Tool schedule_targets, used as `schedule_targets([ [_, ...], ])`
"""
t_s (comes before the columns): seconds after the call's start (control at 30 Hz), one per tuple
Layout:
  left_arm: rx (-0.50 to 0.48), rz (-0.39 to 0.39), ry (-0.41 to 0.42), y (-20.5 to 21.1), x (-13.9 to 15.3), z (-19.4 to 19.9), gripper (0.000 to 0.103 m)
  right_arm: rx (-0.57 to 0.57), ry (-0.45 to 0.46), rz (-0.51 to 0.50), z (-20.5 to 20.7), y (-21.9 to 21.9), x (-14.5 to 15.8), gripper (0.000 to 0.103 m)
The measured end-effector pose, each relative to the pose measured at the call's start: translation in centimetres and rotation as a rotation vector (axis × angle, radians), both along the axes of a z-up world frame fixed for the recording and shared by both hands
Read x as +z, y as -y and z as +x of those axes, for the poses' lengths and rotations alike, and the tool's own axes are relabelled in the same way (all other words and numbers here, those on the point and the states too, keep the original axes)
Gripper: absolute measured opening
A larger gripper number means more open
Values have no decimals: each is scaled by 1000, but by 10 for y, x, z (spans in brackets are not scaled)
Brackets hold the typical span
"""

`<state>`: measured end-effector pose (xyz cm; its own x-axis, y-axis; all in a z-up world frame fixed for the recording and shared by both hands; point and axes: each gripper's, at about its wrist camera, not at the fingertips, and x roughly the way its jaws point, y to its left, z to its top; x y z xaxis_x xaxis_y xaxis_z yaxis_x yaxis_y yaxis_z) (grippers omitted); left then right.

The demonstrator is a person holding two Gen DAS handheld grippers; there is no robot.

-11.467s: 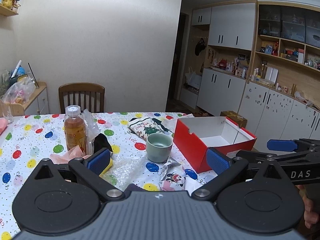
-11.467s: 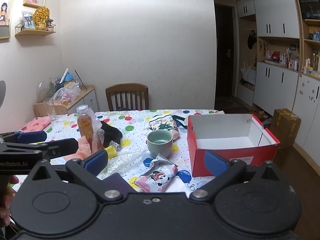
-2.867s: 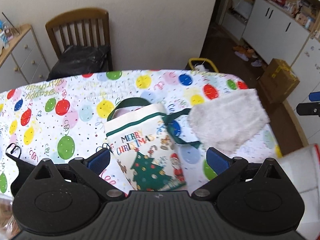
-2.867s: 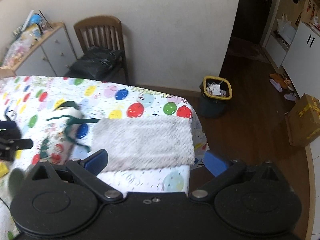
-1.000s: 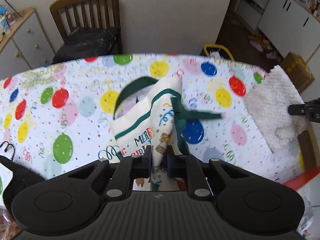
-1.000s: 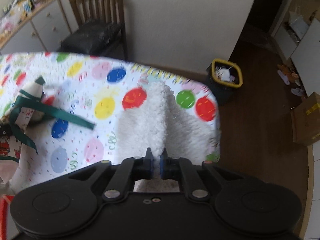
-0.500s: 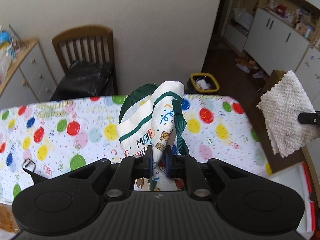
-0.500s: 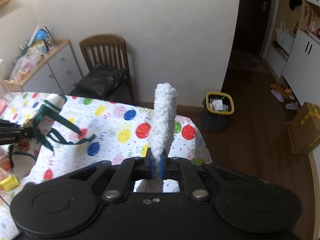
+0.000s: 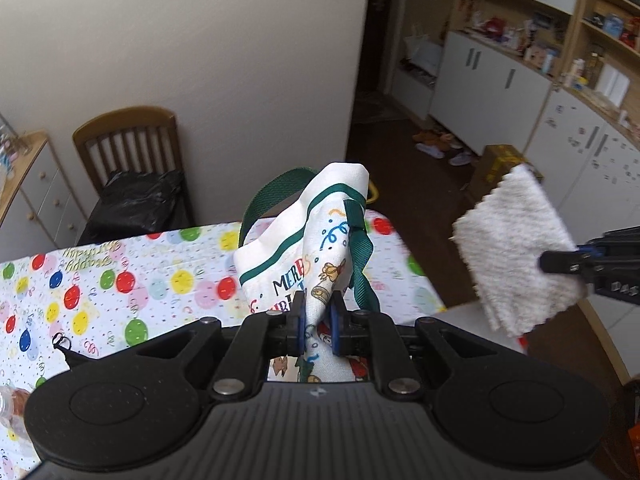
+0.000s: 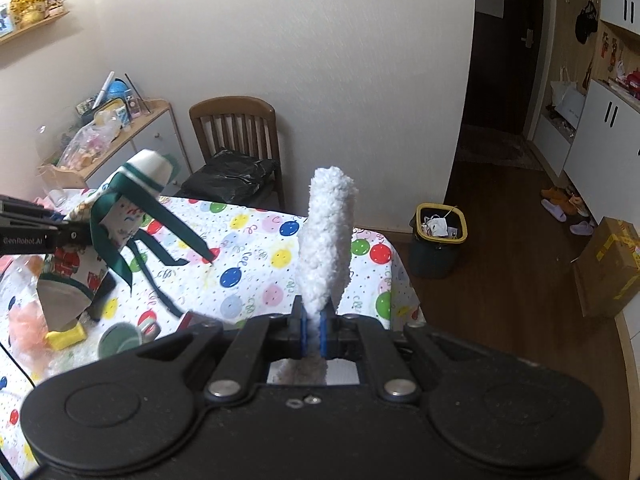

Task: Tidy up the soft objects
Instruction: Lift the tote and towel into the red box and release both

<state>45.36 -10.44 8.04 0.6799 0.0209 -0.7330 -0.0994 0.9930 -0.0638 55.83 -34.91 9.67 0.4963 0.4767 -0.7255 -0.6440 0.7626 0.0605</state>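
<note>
My left gripper (image 9: 316, 330) is shut on a white Christmas cloth bag (image 9: 316, 236) with green straps, lifted well above the balloon-print table (image 9: 120, 280). The same bag (image 10: 132, 200) hangs at the left of the right wrist view, with the left gripper (image 10: 70, 236) pinching it and its straps dangling. My right gripper (image 10: 314, 334) is shut on a fluffy white towel (image 10: 326, 240), which stands up folded between the pads. In the left wrist view that towel (image 9: 516, 252) hangs in the air at the right, pinched by the right gripper (image 9: 560, 262).
On the table below lie a green cup (image 10: 118, 342), a yellow block (image 10: 66, 338), a pink cloth (image 10: 24, 328) and a black item (image 9: 66, 346). A wooden chair (image 10: 236, 128) with a black bag stands behind. A bin (image 10: 440, 228) and a cardboard box (image 10: 608, 268) sit on the floor.
Both grippers have risen from the table with their loads. The bag and the towel, half resting on the cloth a second ago, now hang clear of it.
</note>
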Motion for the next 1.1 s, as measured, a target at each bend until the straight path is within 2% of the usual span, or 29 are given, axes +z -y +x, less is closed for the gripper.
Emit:
schedule_targets([
  [0.23,-96,-7,73,46,39,-30,11,2,13,30,-27,23,10,5],
  [0.5,-177,-49,63,84,39,-44,11,7,5,45,-46,41,11,5],
  [0.67,-172,-64,3,97,5,-40,11,-2,-30,37,-50,47,-4,5],
  [0.9,-120,-79,-94,100,-65,-25,11,-20,-88,-20,-54,44,-43,5],
  [1.1,-66,-18,-110,99,-107,-14,11,-33,-93,-99,-57,35,-73,5],
])
